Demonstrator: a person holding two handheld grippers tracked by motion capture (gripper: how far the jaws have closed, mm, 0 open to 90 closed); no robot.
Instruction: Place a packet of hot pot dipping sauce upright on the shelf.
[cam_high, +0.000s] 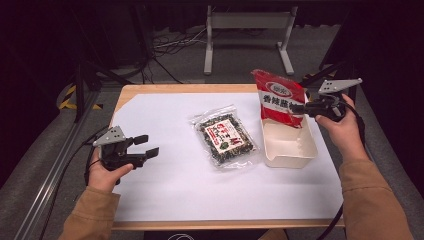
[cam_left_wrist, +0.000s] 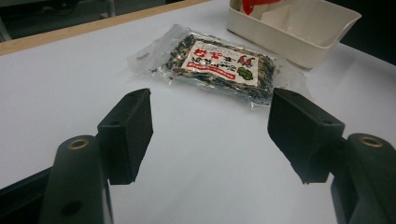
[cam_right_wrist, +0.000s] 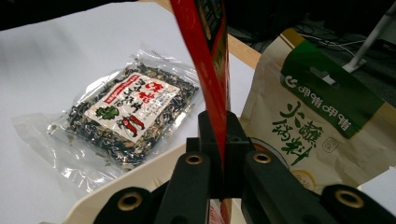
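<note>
Right hand-held gripper (cam_high: 298, 108) — around red packet (cam_high: 278, 98)

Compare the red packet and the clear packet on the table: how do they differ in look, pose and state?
The red packet is opaque; the clear packet shows its dark contents. The red packet stands upright over the white bin; the clear packet lies flat on the white sheet. The right gripper pinches the red packet; the clear packet lies untouched. Both carry printed labels.

The red pouch (cam_high: 278, 98) carries a white label band with dark characters. The clear seaweed packet (cam_high: 226, 136) shows dark flecked contents under a white, red and green label. The tub (cam_high: 290, 150) is cream. A beige pouch (cam_right_wrist: 317, 121) has a green header. White sheet (cam_high: 165, 190) covers the wooden worktop (cam_high: 130, 90).
</note>
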